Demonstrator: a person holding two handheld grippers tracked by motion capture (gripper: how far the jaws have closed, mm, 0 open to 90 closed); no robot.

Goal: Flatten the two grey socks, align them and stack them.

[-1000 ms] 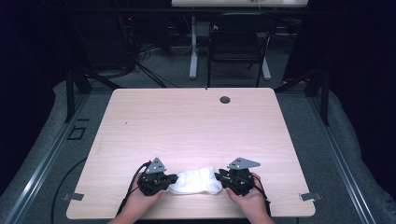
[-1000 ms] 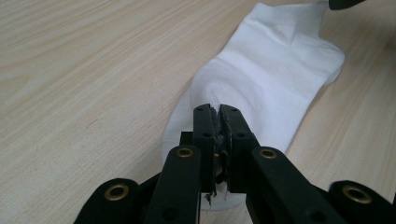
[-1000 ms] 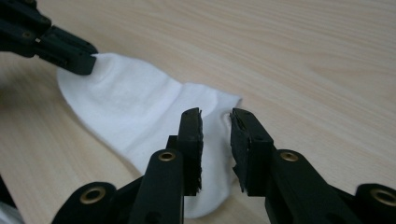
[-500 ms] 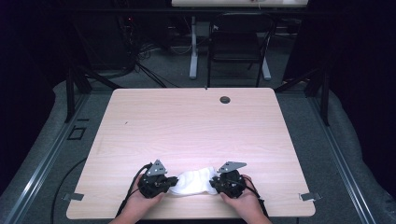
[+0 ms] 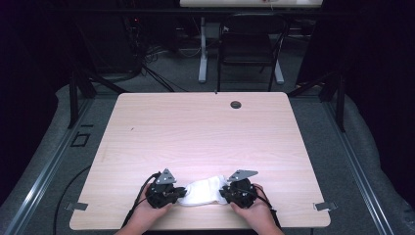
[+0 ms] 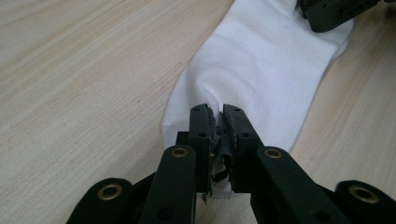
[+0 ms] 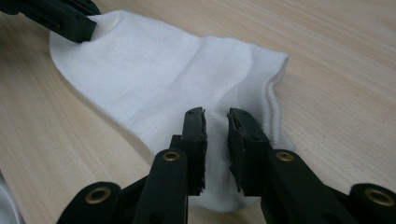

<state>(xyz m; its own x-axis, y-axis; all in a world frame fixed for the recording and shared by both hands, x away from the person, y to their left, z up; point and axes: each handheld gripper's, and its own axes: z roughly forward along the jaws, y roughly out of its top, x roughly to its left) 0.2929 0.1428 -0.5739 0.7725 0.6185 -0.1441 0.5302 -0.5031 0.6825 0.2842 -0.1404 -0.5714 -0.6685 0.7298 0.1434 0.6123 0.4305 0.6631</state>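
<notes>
Black left claw (image 6: 216,114), brass rivets, grey three-cornered top plate, trailing black cable

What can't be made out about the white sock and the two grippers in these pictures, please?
- Left gripper view: the white sock's near tip, covered by the left gripper.
- Right gripper view: whether the right gripper pinches fabric; its pads stand slightly apart.
- High view: both sets of jaws, too small and hidden under the gripper bodies.
- Sock's underside: hidden against the table.
</notes>
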